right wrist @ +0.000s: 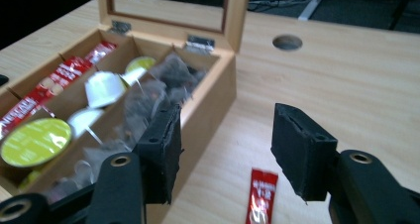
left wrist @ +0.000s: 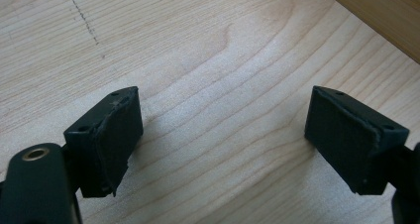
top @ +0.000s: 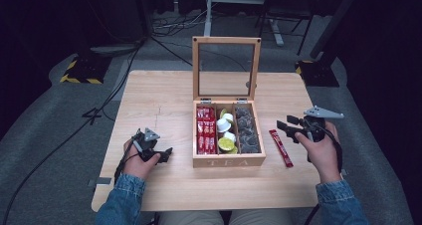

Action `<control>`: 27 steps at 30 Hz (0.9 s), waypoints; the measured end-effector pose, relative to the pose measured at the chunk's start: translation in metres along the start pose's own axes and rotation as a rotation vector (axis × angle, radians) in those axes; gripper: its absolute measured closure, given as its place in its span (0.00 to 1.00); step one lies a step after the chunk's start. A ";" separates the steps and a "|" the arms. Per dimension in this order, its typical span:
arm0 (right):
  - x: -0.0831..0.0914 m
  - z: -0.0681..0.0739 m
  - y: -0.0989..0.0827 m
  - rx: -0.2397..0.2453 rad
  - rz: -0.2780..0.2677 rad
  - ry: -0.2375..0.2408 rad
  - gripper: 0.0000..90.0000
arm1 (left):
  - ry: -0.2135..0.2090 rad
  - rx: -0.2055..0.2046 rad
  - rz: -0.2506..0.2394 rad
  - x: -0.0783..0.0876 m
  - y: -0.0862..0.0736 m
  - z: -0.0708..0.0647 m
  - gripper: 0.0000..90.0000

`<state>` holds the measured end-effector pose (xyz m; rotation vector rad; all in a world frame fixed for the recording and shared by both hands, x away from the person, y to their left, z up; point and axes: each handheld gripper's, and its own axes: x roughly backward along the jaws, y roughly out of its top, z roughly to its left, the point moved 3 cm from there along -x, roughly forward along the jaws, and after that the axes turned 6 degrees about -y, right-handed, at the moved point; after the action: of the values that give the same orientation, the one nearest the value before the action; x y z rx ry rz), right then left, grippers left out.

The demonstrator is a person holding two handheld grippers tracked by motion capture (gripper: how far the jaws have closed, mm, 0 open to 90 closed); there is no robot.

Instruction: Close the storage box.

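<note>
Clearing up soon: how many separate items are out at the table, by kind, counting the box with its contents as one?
Wooden tea box: 1
Loose red sachet: 1
Grippers: 2 (left gripper, right gripper)
Total: 4

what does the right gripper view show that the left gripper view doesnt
Right gripper view: the open tea box with red packets, green-topped capsules and grey tea bags, plus a lone red sachet lying on the table below the open right gripper. Left gripper view: the open left gripper over bare wood. Shared: the wooden table.
</note>
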<state>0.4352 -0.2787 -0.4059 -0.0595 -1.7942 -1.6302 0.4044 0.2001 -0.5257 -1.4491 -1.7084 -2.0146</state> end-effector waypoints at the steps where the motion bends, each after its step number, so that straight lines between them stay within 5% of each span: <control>1: 0.001 0.004 0.010 0.019 -0.012 0.007 0.50 | -0.001 -0.001 0.000 0.000 0.000 0.000 0.17; 9: -0.002 0.011 0.049 0.045 -0.052 0.023 0.50 | -0.003 0.001 -0.001 0.000 0.000 0.000 0.17; 27: -0.030 0.005 0.107 0.066 -0.035 0.020 0.49 | -0.001 -0.003 0.001 0.000 0.000 0.000 0.16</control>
<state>0.5063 -0.2401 -0.3293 0.0190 -1.8420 -1.5887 0.4046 0.1999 -0.5258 -1.4524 -1.7054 -2.0166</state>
